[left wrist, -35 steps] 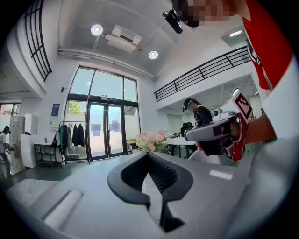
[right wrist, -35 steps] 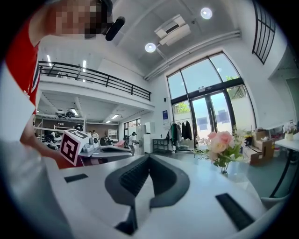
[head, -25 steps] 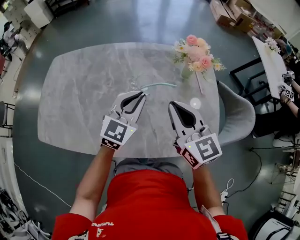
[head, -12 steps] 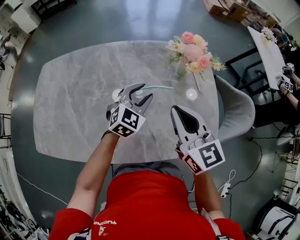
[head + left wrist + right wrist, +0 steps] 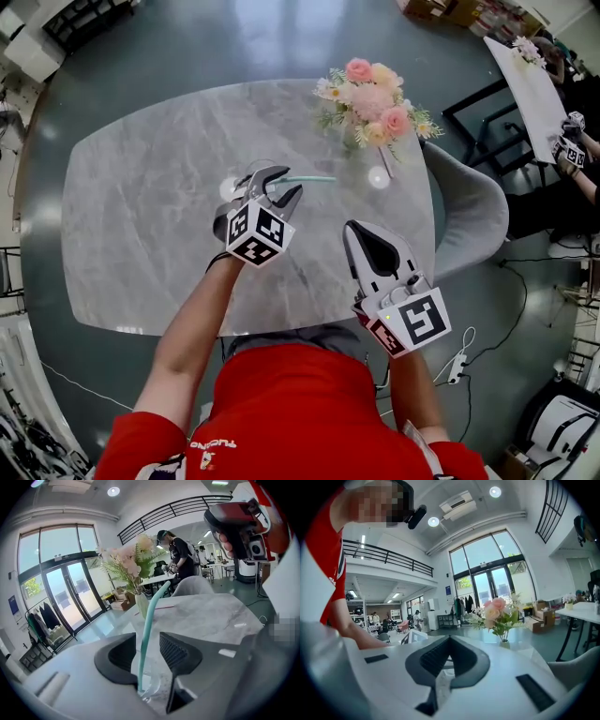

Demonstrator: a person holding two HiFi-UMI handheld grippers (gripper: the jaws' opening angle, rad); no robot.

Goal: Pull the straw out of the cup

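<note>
A clear glass cup (image 5: 254, 169) stands on the grey marble table (image 5: 141, 187), and a teal straw (image 5: 312, 178) leans out of it to the right. My left gripper (image 5: 281, 181) is at the cup and its jaws are opening. In the left gripper view the straw (image 5: 149, 625) rises between the ribbed pads (image 5: 177, 652) without touching them, and the cup (image 5: 151, 687) sits just below. My right gripper (image 5: 352, 229) hovers over the table's near right part, shut and with nothing in it; in the right gripper view its tips (image 5: 449, 641) meet.
A vase of pink and white flowers (image 5: 367, 98) stands at the table's far right, with a pink stick (image 5: 386, 162) lying beside it. A grey chair (image 5: 461, 220) is tucked at the right edge. People work at a white table (image 5: 530, 89) further right.
My left gripper moved forward and down to the cup, and its jaws went from shut to wide apart around the straw. The right gripper has only drifted a little.
</note>
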